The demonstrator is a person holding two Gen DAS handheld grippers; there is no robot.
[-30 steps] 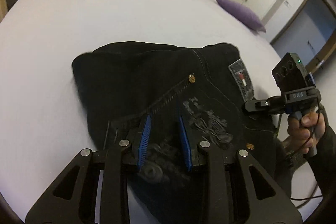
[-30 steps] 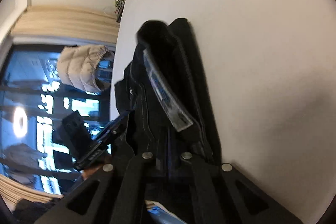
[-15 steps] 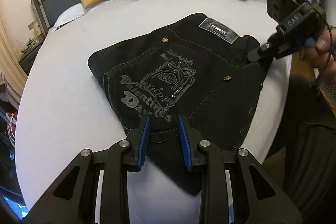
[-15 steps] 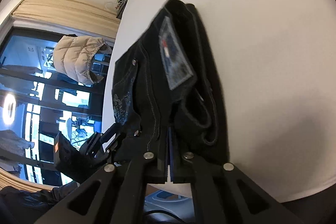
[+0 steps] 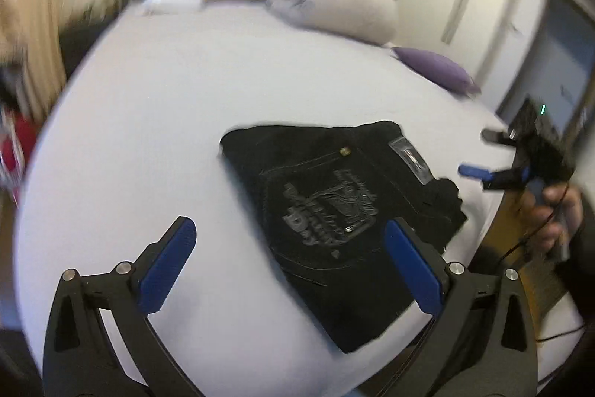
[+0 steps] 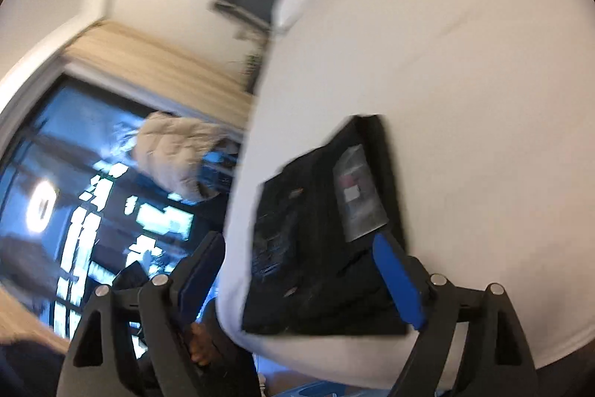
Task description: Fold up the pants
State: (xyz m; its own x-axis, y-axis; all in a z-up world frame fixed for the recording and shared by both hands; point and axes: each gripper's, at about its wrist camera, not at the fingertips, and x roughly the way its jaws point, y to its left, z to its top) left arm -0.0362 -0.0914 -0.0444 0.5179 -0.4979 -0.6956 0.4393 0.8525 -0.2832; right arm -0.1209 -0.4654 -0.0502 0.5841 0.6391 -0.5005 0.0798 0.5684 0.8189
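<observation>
Fingers of both grippers stand wide apart, having just been opening, and nothing sits between either pair: the pads press on no cloth.

Pants (image 5: 334,211): black, folded to a compact packet, lying flat on the bed (image 5: 167,121) near its foot edge. Pocket with pale stitched lettering faces up; waistband label toward the right side.

Left gripper (image 5: 290,263): hangs above and short of the packet. Right-hand finger overlaps the packet's near right part in the picture, left-hand finger over bare sheet. Packet lies ahead and to the right of its midline, long axis running diagonally from far left to near right.

Right gripper (image 6: 297,278): packet sits straight ahead between its spread fingers, seemingly the nearer of the two. Long axis points away along the line of sight.

Fold looks finished; any last move would likely be a tidy-up.

Left view alone shows the right gripper (image 5: 483,155) off the packet's right edge, with the hand (image 5: 557,214) holding it, plus rolled duvet (image 5: 334,2) and purple pillow (image 5: 435,69) well beyond. Right view alone shows the window (image 6: 93,192). Both blurred.
</observation>
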